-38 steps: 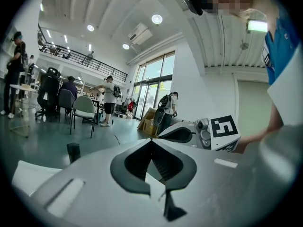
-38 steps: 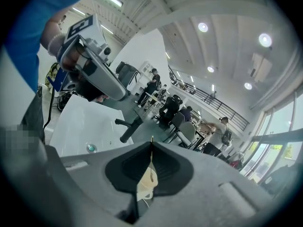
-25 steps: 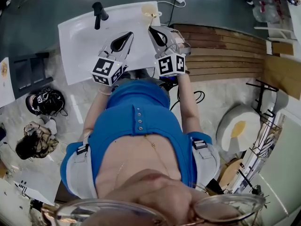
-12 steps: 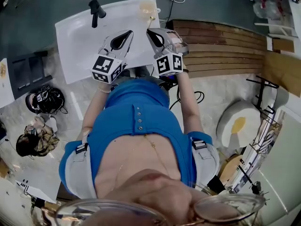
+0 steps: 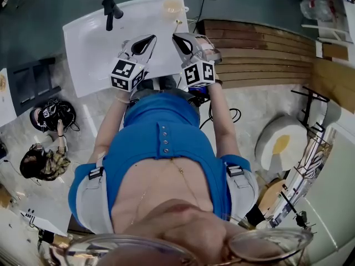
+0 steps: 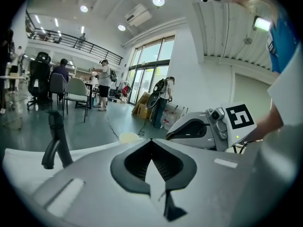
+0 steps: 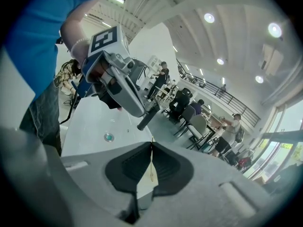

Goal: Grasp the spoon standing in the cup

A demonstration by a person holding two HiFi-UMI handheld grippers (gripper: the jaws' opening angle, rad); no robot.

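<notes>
Over the last second my left gripper point(image 5: 150, 40) has barely shifted over the white table point(image 5: 89, 43). Its fingers are pressed together at the tips with nothing between them. The change is further right. My right gripper point(image 5: 176, 36) has drawn back a little toward me, and the gap to the cup point(image 5: 173, 6) at the far edge has widened. Its fingers are pinched almost closed on a thin golden handle lying in their seam, which I take for the spoon point(image 7: 151, 161) (the head view is too small to show whether it has left the cup's rim). If that is right, the grasp is made and the spoon is coming away.

As for room, the black handle point(image 5: 110, 8) stands at the far left, well apart from both grippers. The cup sits close to the far edge, so a knock could send it off. On the right the table ends beside wooden slats point(image 5: 266, 54), near my right arm.
</notes>
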